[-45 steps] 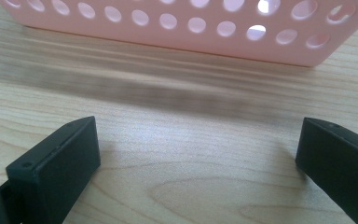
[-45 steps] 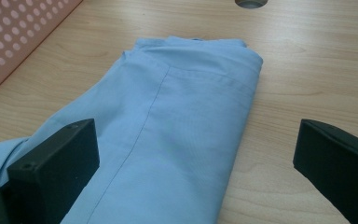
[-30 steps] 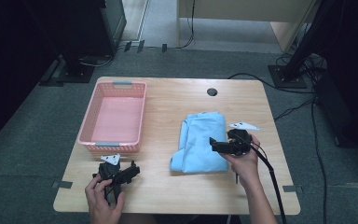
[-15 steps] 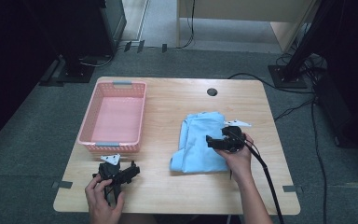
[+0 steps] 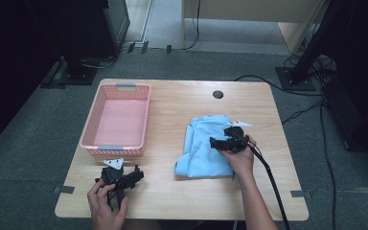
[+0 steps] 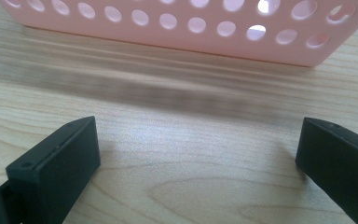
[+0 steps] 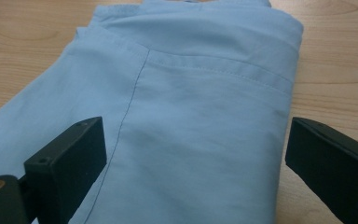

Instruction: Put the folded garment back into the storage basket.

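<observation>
Right tongs (image 5: 215,142) sit over the folded light-blue garment (image 5: 206,151), held in the person's right hand (image 5: 239,155). Jaws spread wide apart, nothing between them but cloth below. In the right gripper view the garment (image 7: 191,121) lies directly under and ahead of these tongs (image 7: 193,172); a stitched seam runs from beside the left jaw forward, and a folded hem crosses ahead of both jaws. The right jaw stands over the garment's edge, with bare table (image 7: 335,70) beyond it. Whether the jaw tips touch the cloth, I cannot tell.

Left tongs (image 5: 134,176) are well apart from the garment, off to the far side of the right tongs, held in the left hand (image 5: 106,203) low over the wood. Jaws also wide open, holding nothing. In the left gripper view, bare table (image 6: 191,154) lies between the jaws of these tongs (image 6: 196,158), and the perforated wall of the pink basket (image 6: 191,28) stands just ahead. In the high view the basket (image 5: 88,143) is just ahead of the left tongs, and the garment lies to its side, separated by a strip of table.

A black cable (image 5: 273,187) trails back from the right tongs past the forearm.
</observation>
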